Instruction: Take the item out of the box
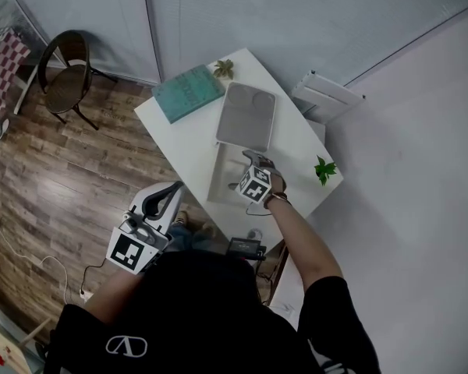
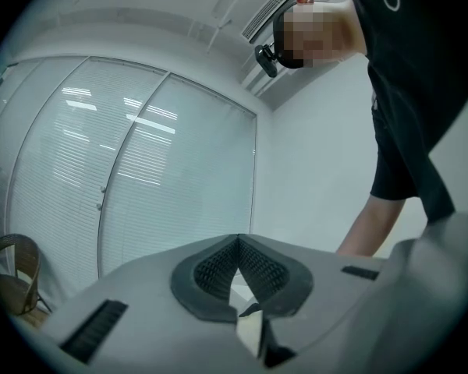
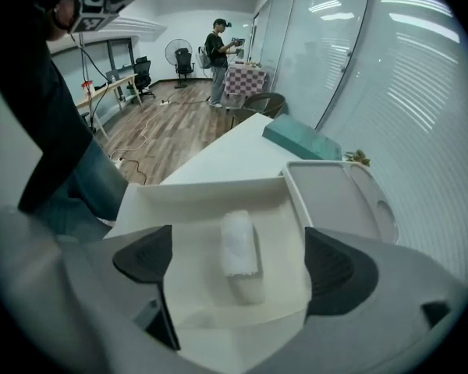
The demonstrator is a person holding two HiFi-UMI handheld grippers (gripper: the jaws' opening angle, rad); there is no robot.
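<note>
Soft, even indoor light; shadows on the worktop (image 1: pixel 189 142) are faint. Ceiling strips throw glare on the glass wall (image 3: pixel 390 61). Both gripper views bend strongly and darken at the corners, and the near right tongs (image 3: pixel 238 259) look soft.

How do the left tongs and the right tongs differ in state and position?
The left tongs are shut, pads touching; the right tongs stand wide open. The left tongs are held off the table, aimed at the glass wall; the right tongs hover over the open box, the white roll showing between them, unpressed. Both grip nothing.
</note>
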